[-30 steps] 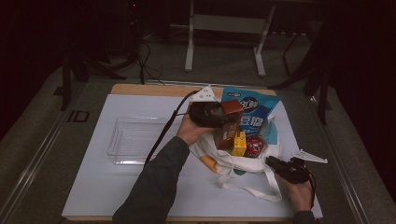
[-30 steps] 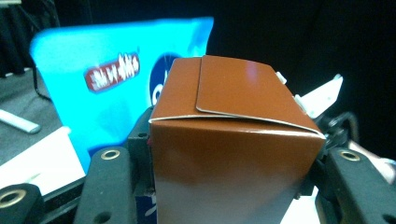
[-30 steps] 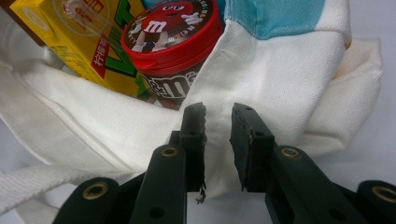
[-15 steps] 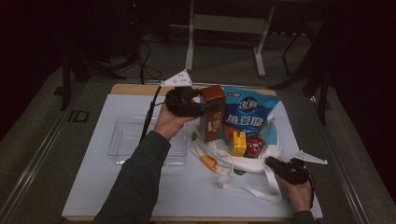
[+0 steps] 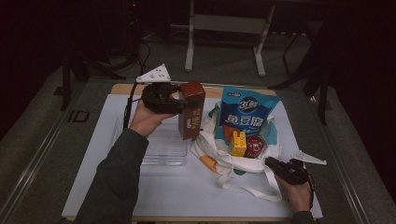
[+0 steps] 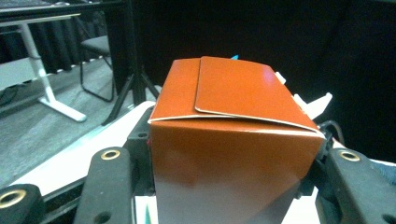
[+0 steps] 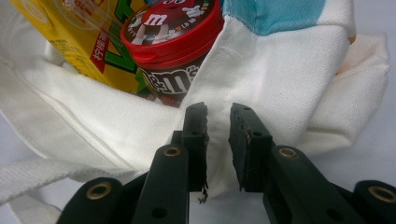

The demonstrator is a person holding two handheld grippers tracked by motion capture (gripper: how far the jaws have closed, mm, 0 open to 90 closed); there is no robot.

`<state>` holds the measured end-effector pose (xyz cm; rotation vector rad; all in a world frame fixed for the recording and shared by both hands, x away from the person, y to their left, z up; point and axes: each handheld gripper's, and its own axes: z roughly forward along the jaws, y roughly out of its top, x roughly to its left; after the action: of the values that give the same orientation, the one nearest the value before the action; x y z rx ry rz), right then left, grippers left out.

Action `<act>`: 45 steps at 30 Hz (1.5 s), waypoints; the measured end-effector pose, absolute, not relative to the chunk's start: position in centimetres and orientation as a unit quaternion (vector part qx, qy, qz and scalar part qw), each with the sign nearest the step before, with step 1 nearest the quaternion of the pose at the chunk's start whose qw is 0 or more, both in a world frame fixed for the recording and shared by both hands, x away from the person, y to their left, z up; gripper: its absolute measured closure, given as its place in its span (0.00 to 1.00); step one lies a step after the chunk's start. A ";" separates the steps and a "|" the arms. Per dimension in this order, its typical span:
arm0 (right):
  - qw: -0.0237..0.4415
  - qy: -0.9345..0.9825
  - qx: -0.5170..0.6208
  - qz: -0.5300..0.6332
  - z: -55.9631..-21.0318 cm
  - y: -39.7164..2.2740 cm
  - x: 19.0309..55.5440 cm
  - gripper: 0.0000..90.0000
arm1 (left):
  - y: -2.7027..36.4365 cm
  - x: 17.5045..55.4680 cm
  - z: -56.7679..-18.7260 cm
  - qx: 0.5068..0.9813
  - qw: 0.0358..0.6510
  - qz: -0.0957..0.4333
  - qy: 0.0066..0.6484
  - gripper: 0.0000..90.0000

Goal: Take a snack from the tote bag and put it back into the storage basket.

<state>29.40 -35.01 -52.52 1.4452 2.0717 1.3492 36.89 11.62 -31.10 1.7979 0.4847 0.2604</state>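
While the tall reddish-brown cardboard carton (image 5: 191, 112) is held clear of the table (image 5: 93, 186), above the near edge of the clear plastic tray (image 5: 161, 149), it is clamped by its upper part between the jaws of the left gripper (image 5: 180, 100), which are spread to the carton's full width. In the left gripper view the folded top flap of the carton (image 6: 233, 135) is seen between the two jaws, and the walls are not visibly dented. The carton is judged to be stiff at its edges but soft in its flat panels, so a hold near the folded top or across the corners is to be preferred to a squeeze at mid-panel. Its surface is glossy and may slip if gripped lightly; its weight cannot be told, though a full carton would hang heavily below such a high hold.

The right gripper (image 5: 275, 164) is set at the near side of the white canvas tote bag (image 5: 219, 158). In the right gripper view its jaws are drawn narrow, and cloth of the bag (image 7: 280, 93) appears to be pinched between them, though this is not certain. The bag is limp and would be expected to bunch and drag when pulled. Inside it a yellow drink box (image 5: 238, 142), a red-lidded round candy tub (image 5: 254, 145) and a blue snack pouch (image 5: 247, 114) are seen.
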 end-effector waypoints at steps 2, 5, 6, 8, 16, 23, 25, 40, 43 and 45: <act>0.139 0.716 0.500 0.467 -52.5 -35.0 29.4 0.85 | 12.2 36.8 -31.1 0.773 0.587 0.116 0.210 0.48; 0.140 0.716 0.499 0.467 -52.6 -35.0 29.4 0.85 | 12.9 36.8 -31.1 0.773 0.585 0.117 0.213 0.48; 0.140 0.716 0.499 0.467 -52.6 -35.0 29.4 0.85 | 13.1 36.8 -31.1 0.774 0.585 0.117 0.213 0.48; 0.140 0.716 0.499 0.467 -52.6 -35.0 29.3 0.85 | 13.4 36.7 -31.1 0.776 0.583 0.117 0.211 0.48; 0.142 0.718 0.496 0.467 -52.6 -35.0 29.3 0.85 | 14.2 36.7 -31.2 0.792 0.566 0.115 0.199 0.48; 0.143 0.718 0.495 0.468 -52.6 -35.0 29.3 0.85 | 14.7 36.3 -31.3 0.809 0.545 0.116 0.189 0.48; 0.143 0.718 0.495 0.468 -52.6 -35.0 29.3 0.85 | 14.9 36.2 -31.3 0.810 0.543 0.116 0.188 0.48; 0.145 0.719 0.492 0.468 -52.7 -35.0 29.2 0.85 | 15.2 36.0 -31.7 0.834 0.512 0.112 0.173 0.48; 0.145 0.720 0.492 0.468 -52.7 -35.1 29.2 0.85 | 15.3 36.1 -31.8 0.841 0.500 0.113 0.173 0.48; 0.144 0.720 0.492 0.468 -52.7 -35.1 29.2 0.85 | 15.3 36.1 -31.8 0.845 0.494 0.113 0.174 0.48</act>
<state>29.21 -35.09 -52.67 1.4169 2.0762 1.3489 36.11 15.29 -31.85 2.0479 0.4212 0.2735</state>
